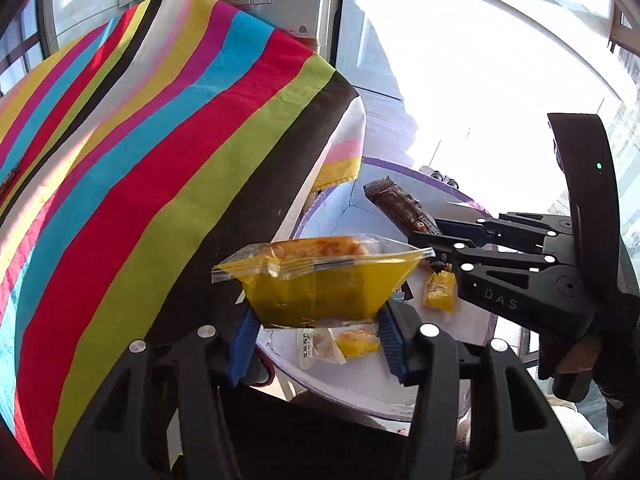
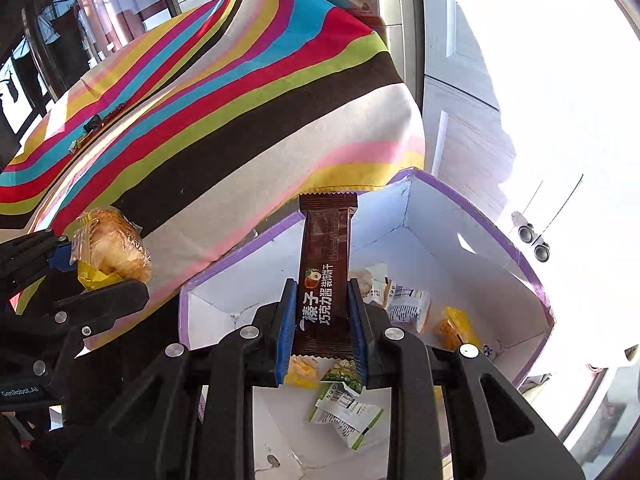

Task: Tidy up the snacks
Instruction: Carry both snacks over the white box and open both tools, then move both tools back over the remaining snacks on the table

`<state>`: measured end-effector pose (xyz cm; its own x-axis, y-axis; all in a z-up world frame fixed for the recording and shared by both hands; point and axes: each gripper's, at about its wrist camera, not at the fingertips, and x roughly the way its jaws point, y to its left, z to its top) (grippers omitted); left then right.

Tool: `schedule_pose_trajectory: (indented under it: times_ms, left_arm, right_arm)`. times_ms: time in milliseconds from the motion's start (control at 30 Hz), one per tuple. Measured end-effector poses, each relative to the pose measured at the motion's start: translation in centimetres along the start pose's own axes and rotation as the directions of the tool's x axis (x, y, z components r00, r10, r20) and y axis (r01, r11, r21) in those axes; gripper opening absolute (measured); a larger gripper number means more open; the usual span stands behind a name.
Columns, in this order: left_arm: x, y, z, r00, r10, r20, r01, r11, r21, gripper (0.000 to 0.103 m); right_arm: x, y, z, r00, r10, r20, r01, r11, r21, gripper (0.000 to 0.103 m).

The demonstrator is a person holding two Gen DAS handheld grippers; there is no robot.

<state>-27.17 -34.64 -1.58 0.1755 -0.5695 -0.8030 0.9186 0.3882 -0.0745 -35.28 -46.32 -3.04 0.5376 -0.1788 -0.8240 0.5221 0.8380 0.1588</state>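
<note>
- The yellow pastry packet (image 1: pixel 320 280) sits pinched between the blue pads of the left gripper (image 1: pixel 318 332), held above the purple-rimmed box (image 1: pixel 384 396).
- The brown chocolate bar (image 2: pixel 326 276) stands upright, clamped by the right gripper (image 2: pixel 322 328) over the same box.
- Small wrapped snacks (image 2: pixel 408 304) lie inside the box.
- A striped cloth (image 1: pixel 160 152) covers the table just beside the box.

Two grippers show, the left gripper (image 1: pixel 316 330) and the right gripper (image 2: pixel 322 320). One brown wafer bar (image 2: pixel 326 276) points toward twelve o'clock. One white box (image 2: pixel 472 236) has one striped cloth (image 2: pixel 224 120) at ten o'clock.
</note>
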Motion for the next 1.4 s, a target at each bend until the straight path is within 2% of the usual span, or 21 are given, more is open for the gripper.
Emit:
schedule_pose_trajectory:
  times_ms: [33, 100, 167, 267, 467, 567, 667, 733, 767, 800, 900, 1033, 1100, 1167, 1233, 1300, 1367, 1400]
  left_arm:
    - [0.4, -0.4, 0.1, 1.0, -0.024, 0.0, 0.024, 1.0, 0.011, 0.077]
    - [0.9, -1.1, 0.2, 1.0, -0.026, 0.002, 0.026, 0.999, 0.03, 0.101]
    - [0.7, -1.3, 0.4, 1.0, -0.002, 0.018, 0.001, 0.998, 0.063, 0.101]
    - [0.1, -0.5, 0.4, 0.996, 0.078, 0.044, -0.082, 0.992, 0.091, 0.101]
    - [-2.6, 3.7, -0.2, 0.971, 0.225, 0.086, -0.231, 0.971, 0.062, 0.101]
    - [-4.8, 6.7, -0.8, 0.954, 0.266, 0.14, -0.268, 0.963, -0.003, 0.101]
    - [-7.0, 11.0, -1.4, 0.94, 0.299, 0.164, -0.282, 0.952, -0.119, 0.101]
    - [-8.2, 14.3, -1.9, 0.93, 0.332, 0.16, -0.299, 0.933, -0.199, 0.101]
    - [-8.5, 16.1, -2.1, 0.924, 0.355, 0.14, -0.318, 0.919, -0.233, 0.101]
    - [-8.7, 17.7, -2.4, 0.919, 0.376, 0.116, -0.337, 0.905, -0.259, 0.101]
    - [-9.4, 22.7, -3.4, 0.906, 0.422, 0.04, -0.386, 0.86, -0.332, 0.101]
    - [-10.2, 29.0, -4.9, 0.897, 0.439, -0.044, -0.413, 0.801, -0.434, 0.101]
    - [-10.7, 31.8, -5.7, 0.884, 0.462, -0.074, -0.44, 0.766, -0.468, 0.101]
    - [-11.4, 34.6, -6.2, 0.871, 0.483, -0.095, -0.461, 0.734, -0.498, 0.101]
    - [-12.1, 37.4, -6.6, 0.864, 0.491, -0.11, -0.467, 0.7, -0.54, 0.101]
    - [-12.9, 40.1, -7.2, 0.851, 0.508, -0.13, -0.479, 0.652, -0.588, 0.101]
    - [-14.0, 42.4, -8.0, 0.828, 0.544, -0.136, -0.494, 0.594, -0.635, 0.101]
    - [-14.6, 43.2, -8.5, 0.808, 0.572, -0.139, -0.509, 0.559, -0.655, 0.101]
  right_arm:
    - [0.2, -0.6, 0.0, 1.0, -0.027, -0.01, 0.027, 0.999, 0.023, 0.033]
    - [0.3, -1.7, 0.1, 0.998, -0.059, -0.014, 0.06, 0.995, 0.074, 0.058]
    - [0.4, -2.1, 0.4, 0.998, -0.056, -0.009, 0.056, 0.994, 0.098, 0.06]
    - [0.6, -1.7, 1.5, 0.999, -0.045, 0.004, 0.044, 0.995, 0.084, 0.06]
    - [0.9, 2.7, 4.0, 0.996, 0.062, 0.062, -0.064, 0.998, 0.022, 0.06]
    - [0.3, 6.1, 5.4, 0.985, 0.135, 0.104, -0.13, 0.99, -0.051, 0.06]
    - [-0.3, 9.8, 7.1, 0.966, 0.22, 0.137, -0.203, 0.97, -0.131, 0.061]
    - [-0.5, 12.5, 8.4, 0.95, 0.276, 0.15, -0.246, 0.95, -0.192, 0.067]
    - [-0.4, 14.0, 9.0, 0.942, 0.296, 0.155, -0.257, 0.938, -0.231, 0.077]
    - [-0.4, 15.6, 9.6, 0.936, 0.311, 0.164, -0.261, 0.927, -0.27, 0.081]
    - [0.8, 20.6, 11.5, 0.931, 0.339, 0.132, -0.267, 0.884, -0.384, 0.081]
    - [4.2, 27.5, 13.4, 0.935, 0.355, 0.022, -0.289, 0.795, -0.534, 0.086]
    - [5.9, 30.8, 14.0, 0.94, 0.342, -0.008, -0.277, 0.748, -0.603, 0.086]
    - [7.1, 33.7, 14.7, 0.933, 0.358, -0.03, -0.291, 0.706, -0.646, 0.086]
    - [8.6, 36.5, 15.6, 0.918, 0.386, -0.096, -0.354, 0.683, -0.639, 0.086]
    - [10.2, 39.3, 16.8, 0.893, 0.418, -0.169, -0.433, 0.69, -0.58, 0.086]
    - [11.9, 42.2, 18.0, 0.861, 0.455, -0.228, -0.503, 0.695, -0.513, 0.086]
    - [12.7, 43.8, 18.5, 0.849, 0.472, -0.237, -0.524, 0.699, -0.487, 0.086]
